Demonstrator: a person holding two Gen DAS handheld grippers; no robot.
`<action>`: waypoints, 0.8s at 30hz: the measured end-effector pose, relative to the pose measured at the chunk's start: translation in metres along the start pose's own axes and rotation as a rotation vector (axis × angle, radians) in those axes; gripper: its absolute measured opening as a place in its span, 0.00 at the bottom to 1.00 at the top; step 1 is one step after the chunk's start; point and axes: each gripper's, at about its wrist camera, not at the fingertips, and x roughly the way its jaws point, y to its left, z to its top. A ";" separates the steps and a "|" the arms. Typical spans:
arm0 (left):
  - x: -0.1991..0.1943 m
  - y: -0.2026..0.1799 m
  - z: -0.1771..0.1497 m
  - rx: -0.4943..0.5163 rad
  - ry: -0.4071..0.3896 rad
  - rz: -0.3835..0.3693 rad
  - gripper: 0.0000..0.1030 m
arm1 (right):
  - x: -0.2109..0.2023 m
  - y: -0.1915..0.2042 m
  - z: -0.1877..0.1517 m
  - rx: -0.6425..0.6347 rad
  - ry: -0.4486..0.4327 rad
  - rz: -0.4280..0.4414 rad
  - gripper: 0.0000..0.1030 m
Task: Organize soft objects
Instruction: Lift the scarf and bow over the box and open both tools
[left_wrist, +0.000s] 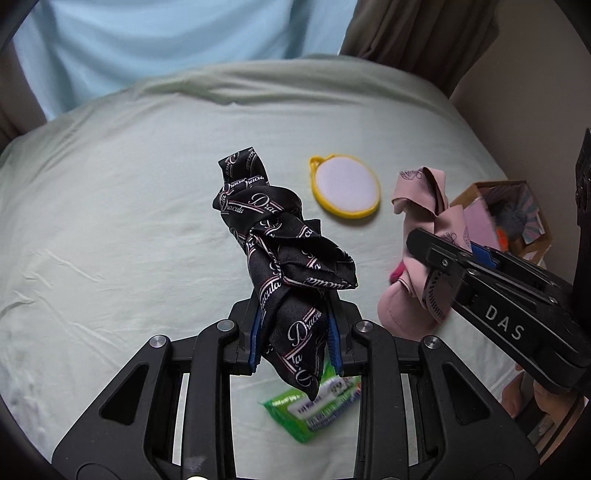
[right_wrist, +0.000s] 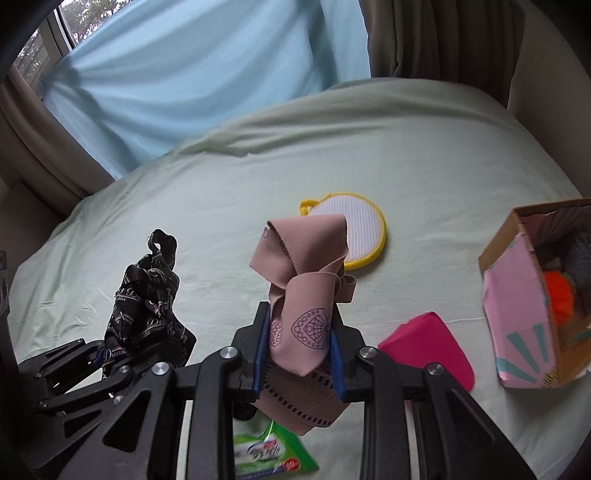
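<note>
From the left wrist camera, the left gripper (left_wrist: 295, 341) has its jaws closed down on one black printed scarf (left_wrist: 280, 254), a knotted bundle lettered "Dracula" that rises above the pale green bedsheet (left_wrist: 110, 221). One round white pad with a yellow rim (left_wrist: 346, 183) lies flat on the sheet beyond it, and one green tissue pack (left_wrist: 314, 408) lies under the jaws, partly hidden by the scarf's tail. To the right, the right gripper (left_wrist: 439, 254) reaches in, crossing in front of one pink printed cloth (left_wrist: 424, 206). One open cardboard box (left_wrist: 506, 218) sits at the bed's right edge, partly cut off by that gripper.

From the right wrist camera, the right gripper (right_wrist: 297, 360) is clamped on the pink printed cloth (right_wrist: 306, 273), which covers part of the white pad (right_wrist: 365, 229). One magenta pouch (right_wrist: 432, 350) lies just right of the jaws, the cardboard box (right_wrist: 517, 295) further right holding orange and blue fluffy items. At left, the left gripper (right_wrist: 99, 360) holds the black scarf (right_wrist: 147, 306). The tissue pack (right_wrist: 273, 450) shows below.
</note>
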 end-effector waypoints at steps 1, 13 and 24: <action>-0.011 -0.002 0.001 0.000 -0.007 0.001 0.24 | -0.017 0.000 0.000 0.003 -0.009 0.004 0.25; -0.121 -0.087 0.016 0.021 -0.087 -0.050 0.24 | -0.166 -0.040 0.007 0.046 -0.115 -0.026 0.25; -0.143 -0.223 0.032 -0.011 -0.151 -0.058 0.24 | -0.254 -0.151 0.029 0.005 -0.167 -0.032 0.25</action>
